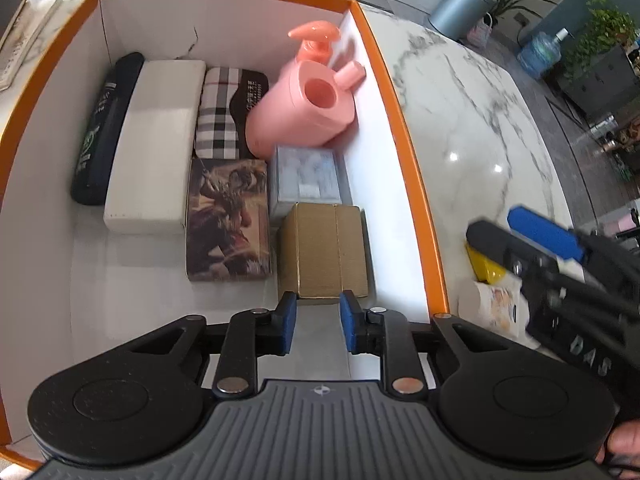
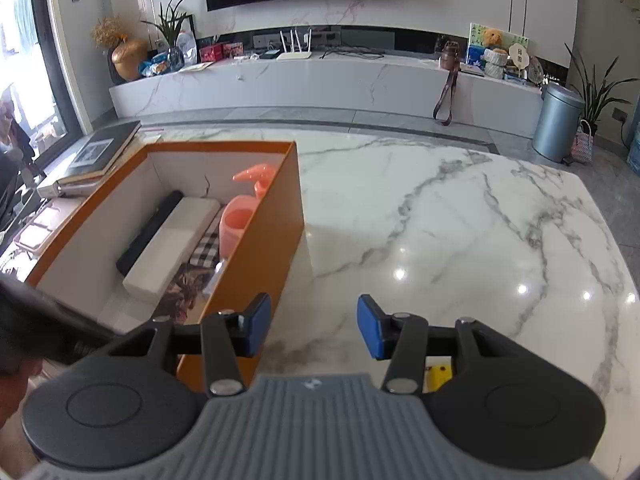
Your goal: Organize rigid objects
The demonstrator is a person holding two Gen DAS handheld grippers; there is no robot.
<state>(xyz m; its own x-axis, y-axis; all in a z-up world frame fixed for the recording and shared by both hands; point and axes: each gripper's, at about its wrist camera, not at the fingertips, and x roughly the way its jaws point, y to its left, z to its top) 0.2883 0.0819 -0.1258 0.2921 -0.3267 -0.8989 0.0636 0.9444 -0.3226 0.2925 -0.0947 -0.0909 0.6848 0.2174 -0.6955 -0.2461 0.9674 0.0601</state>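
Observation:
An orange-rimmed box (image 1: 416, 184) with white inner walls holds a black bottle (image 1: 105, 128), a white case (image 1: 154, 148), a plaid case (image 1: 226, 114), a pink pump bottle (image 1: 304, 100), a picture-printed box (image 1: 228, 220), a clear plastic box (image 1: 306, 180) and a brown cardboard box (image 1: 324, 256). My left gripper (image 1: 318, 322) is open and empty just above the near end of the cardboard box. My right gripper (image 2: 314, 326) is open and empty over the marble table (image 2: 460, 240), right of the box (image 2: 276, 264); it also shows in the left wrist view (image 1: 516, 236).
A yellow object (image 1: 486, 266) and a white printed packet (image 1: 496, 308) lie on the table beside the box under my right gripper. Books (image 2: 100, 152) lie left of the box. A grey bin (image 2: 556, 120) stands on the floor beyond.

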